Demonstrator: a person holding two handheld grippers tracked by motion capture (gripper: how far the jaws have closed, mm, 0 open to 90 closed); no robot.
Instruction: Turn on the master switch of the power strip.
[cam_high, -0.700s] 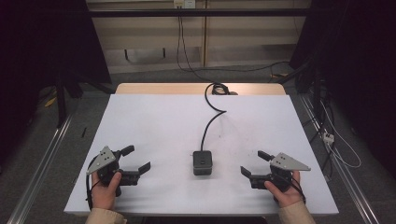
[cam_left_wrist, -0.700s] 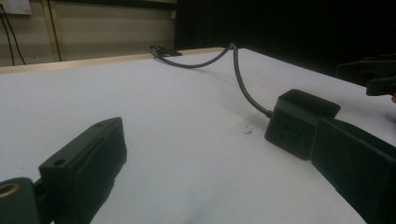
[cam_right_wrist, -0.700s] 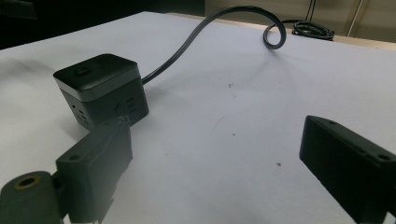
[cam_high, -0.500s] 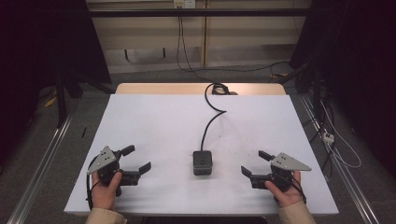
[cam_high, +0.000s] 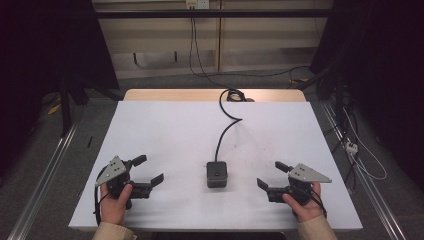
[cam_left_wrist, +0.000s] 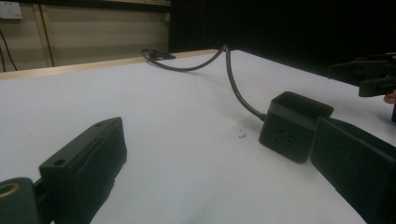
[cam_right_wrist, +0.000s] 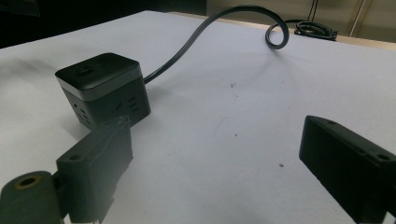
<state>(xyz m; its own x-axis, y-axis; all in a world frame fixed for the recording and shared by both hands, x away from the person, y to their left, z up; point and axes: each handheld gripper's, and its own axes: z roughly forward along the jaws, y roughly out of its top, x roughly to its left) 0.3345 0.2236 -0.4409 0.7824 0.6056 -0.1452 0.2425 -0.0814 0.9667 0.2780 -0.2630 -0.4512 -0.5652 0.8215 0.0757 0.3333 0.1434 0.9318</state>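
- One black socket cube (cam_high: 217, 174) sits on the white table (cam_high: 165, 130), near the front edge and roughly midway between the two grippers; nothing touches it.
- Its black cable (cam_high: 227, 127) runs away across the table in a curve to a coil at the far wooden edge.
- Left gripper (cam_high: 148, 172) rests low at the table's front left, held in a hand, jaws spread apart with nothing between them, well apart from the cube.
- Right gripper (cam_high: 272, 175) sits at the front right, likewise held, jaws wide and empty, aimed toward the cube.
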